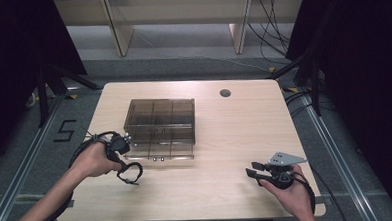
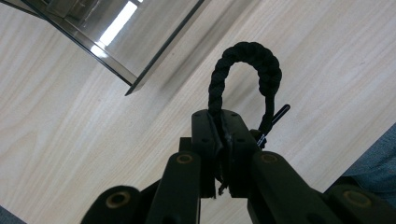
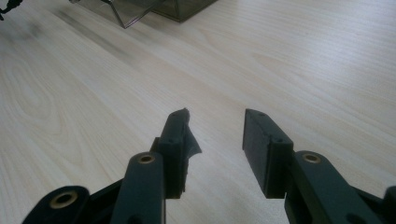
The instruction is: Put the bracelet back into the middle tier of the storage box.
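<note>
A black braided cord loop (image 2: 245, 70) sticks out from my left gripper (image 2: 223, 122), whose jaws are shut on it. In the high view the braided cord loop (image 1: 130, 173) hangs just in front of the left hand, near the front left corner of a smoky clear compartment box (image 1: 160, 123). That box's open lid (image 1: 158, 156) lies flat on the table. My right gripper (image 3: 215, 128) is open with nothing between its jaws, hovering low over bare wood. In the high view the right gripper (image 1: 252, 169) sits near the table's front right.
The light wood table (image 1: 235, 134) has a round cable hole (image 1: 225, 93) at the back right. The box corner (image 2: 128, 88) lies close ahead of the left gripper. Black frames and cables stand beyond the table edges.
</note>
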The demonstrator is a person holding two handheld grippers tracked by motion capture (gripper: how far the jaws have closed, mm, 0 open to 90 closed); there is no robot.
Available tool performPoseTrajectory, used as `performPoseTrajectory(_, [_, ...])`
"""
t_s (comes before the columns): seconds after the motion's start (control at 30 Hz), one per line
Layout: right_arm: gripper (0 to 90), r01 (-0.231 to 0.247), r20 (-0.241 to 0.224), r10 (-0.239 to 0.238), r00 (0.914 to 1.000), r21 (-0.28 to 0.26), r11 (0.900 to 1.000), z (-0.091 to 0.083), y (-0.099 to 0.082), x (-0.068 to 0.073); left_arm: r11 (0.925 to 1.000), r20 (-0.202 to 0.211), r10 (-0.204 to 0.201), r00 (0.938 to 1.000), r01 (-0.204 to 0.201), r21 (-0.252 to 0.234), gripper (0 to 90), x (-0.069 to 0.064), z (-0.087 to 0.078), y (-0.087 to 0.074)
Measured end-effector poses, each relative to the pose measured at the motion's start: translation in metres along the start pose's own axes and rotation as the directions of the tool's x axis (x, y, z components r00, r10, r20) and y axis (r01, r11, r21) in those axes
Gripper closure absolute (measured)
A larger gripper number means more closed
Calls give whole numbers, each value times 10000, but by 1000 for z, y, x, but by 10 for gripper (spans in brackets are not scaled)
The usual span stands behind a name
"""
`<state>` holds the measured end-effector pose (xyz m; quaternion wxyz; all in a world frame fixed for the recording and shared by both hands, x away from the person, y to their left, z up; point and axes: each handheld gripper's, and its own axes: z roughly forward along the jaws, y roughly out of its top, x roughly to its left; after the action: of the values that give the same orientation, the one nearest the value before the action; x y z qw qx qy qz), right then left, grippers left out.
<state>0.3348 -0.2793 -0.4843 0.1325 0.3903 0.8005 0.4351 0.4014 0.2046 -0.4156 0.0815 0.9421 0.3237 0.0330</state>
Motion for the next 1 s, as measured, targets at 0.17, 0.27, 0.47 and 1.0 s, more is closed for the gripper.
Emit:
performPoseTrajectory(0.17, [618,7,-4,-7,10000,13,10000,0,0,0,9998,57,-188,9998,188,-82,846,5,-3,3])
performPoseTrajectory(0.27, [618,5,-5,-5,10000,3,10000,0,0,0,9997,22,-189,9998,189,-132,846,7,-5,4])
performPoseTrajectory(0.47, [618,61,19,-61,10000,-64,10000,1,0,0,9997,-56,-228,9997,228,-100,846,12,-11,7])
performPoseTrajectory(1.0, [618,216,14,-215,9998,-78,9997,2,-1,-2,9985,-104,-436,9990,433,-321,846,23,-19,18])
